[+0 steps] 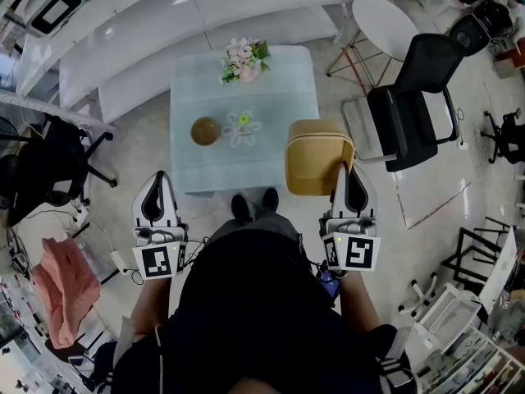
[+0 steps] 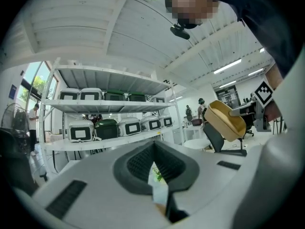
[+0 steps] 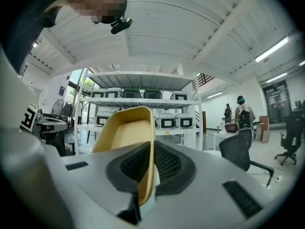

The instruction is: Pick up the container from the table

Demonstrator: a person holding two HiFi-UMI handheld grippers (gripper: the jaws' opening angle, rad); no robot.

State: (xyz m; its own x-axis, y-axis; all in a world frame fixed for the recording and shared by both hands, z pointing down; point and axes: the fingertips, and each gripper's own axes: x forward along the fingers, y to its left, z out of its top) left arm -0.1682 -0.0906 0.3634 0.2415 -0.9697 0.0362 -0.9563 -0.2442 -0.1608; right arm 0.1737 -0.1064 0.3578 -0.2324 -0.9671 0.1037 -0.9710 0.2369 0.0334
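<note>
Head view shows a pale blue, glass-topped square table (image 1: 271, 97) in front of the person. At its near right corner hangs the mustard-yellow rectangular plastic container (image 1: 316, 158), tipped on edge. Its rim is pinched between the jaws of the right gripper (image 1: 343, 172). The left gripper (image 1: 157, 180) hovers short of the table, jaws together and empty. A small round brown bowl (image 1: 205, 130) sits on the glass.
</note>
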